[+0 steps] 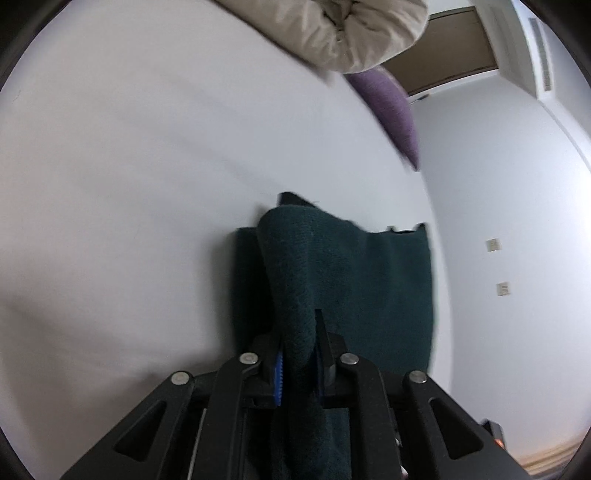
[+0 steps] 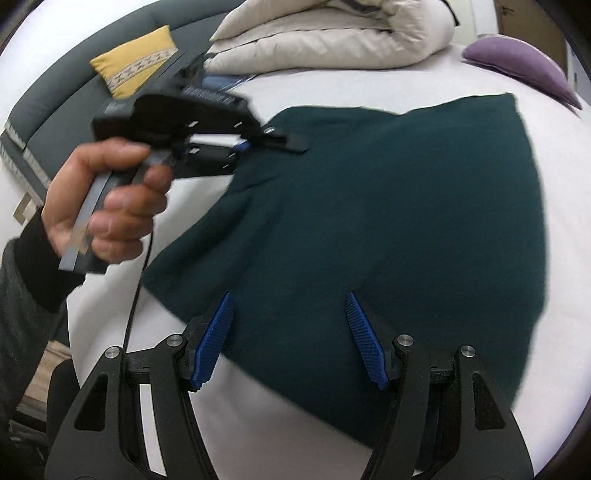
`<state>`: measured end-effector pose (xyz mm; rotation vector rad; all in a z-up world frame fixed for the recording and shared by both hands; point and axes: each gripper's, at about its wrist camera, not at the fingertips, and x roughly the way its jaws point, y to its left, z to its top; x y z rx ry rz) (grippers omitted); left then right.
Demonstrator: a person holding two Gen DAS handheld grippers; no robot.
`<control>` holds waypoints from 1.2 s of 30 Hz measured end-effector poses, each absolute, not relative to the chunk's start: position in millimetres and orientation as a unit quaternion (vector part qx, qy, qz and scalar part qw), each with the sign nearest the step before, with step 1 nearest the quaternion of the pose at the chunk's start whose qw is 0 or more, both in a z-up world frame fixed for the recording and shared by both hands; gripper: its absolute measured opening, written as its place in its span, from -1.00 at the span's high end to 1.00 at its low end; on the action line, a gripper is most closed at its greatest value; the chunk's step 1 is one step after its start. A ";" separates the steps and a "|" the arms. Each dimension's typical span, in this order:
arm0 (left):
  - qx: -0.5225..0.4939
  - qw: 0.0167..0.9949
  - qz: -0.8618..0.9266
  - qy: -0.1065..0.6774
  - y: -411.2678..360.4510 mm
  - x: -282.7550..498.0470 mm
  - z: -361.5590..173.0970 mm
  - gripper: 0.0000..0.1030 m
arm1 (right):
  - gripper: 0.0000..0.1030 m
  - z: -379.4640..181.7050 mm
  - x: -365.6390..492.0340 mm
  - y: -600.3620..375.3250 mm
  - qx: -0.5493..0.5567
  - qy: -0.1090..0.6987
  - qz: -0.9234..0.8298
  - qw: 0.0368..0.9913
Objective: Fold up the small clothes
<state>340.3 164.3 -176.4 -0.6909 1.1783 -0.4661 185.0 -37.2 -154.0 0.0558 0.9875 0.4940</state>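
Observation:
A dark green knit garment (image 2: pixel 388 206) lies spread on the white bed sheet (image 2: pixel 295 435). My left gripper (image 1: pixel 298 354) is shut on a fold of the garment (image 1: pixel 332 266) and lifts its edge off the sheet. In the right wrist view the left gripper (image 2: pixel 273 142) shows at the garment's upper left edge, held by a hand. My right gripper (image 2: pixel 290 332) is open and empty, with its blue pads (image 2: pixel 214 339) hovering over the garment's near edge.
A rolled beige duvet (image 2: pixel 332 33) and a purple pillow (image 2: pixel 524 70) lie at the far side of the bed. A yellow cushion (image 2: pixel 136 62) rests on a grey headboard (image 2: pixel 55 110) at the left. The wall (image 1: pixel 498 184) is to the right.

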 end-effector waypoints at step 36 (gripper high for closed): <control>-0.158 0.893 -0.148 0.395 85.0 299.6 -83.1 -0.05 | 0.02 -115.0 246.0 -207.3 0.355 0.387 0.258 0.811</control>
